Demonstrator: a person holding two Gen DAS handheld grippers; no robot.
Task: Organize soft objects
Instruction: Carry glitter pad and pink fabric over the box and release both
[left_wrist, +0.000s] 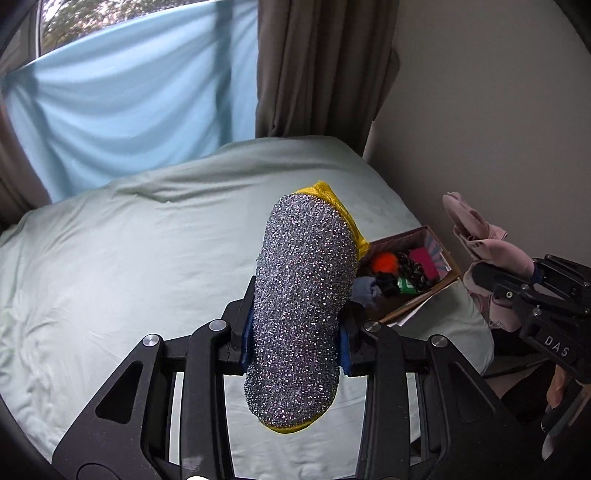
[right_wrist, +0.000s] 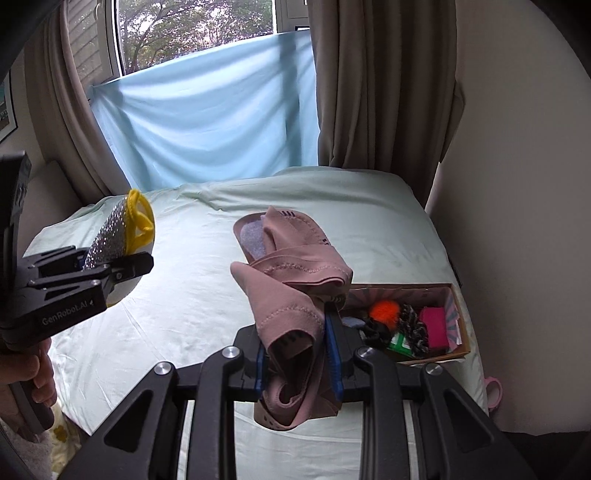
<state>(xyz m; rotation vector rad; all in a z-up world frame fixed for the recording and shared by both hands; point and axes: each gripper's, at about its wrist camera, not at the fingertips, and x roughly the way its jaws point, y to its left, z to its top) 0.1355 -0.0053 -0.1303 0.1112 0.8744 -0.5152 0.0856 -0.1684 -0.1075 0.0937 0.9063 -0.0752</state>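
Left gripper (left_wrist: 295, 343): nearest to view, its blue pads pinch the waist of a glittery silver scrub pad, held aloft over the bed.
Bed (left_wrist: 110, 258): by far the largest thing here, spread with a pale green sheet, creased; a light blue cloth (right_wrist: 207, 122) hangs across the window behind it between brown curtains (right_wrist: 380, 92).
Cardboard box (right_wrist: 463, 332): sits on the right edge of the bed, open-topped, already holding an orange pom-pom (right_wrist: 385, 311), a pink block (right_wrist: 435, 326), a black-and-white twisted cord and some bluish cloth.
Right gripper (right_wrist: 297, 360): clamped tight on a bunched pink sock, raised above the bed just left of the box.
Pink sock (right_wrist: 291, 291): limp, light knit; it flops over the gripper in folds, toe end standing up, the rest hanging below.
Scrub pad (left_wrist: 304, 306): silver mesh with yellow trim and a yellow loop (right_wrist: 140, 218); springy, featherlight, rough enough not to slip.
Handling: both should squash under the pads without harm; a mid-body pinch looks right, and the sock's dangling ends could snag the box rim.
Step judged: both things seem headed for the box.
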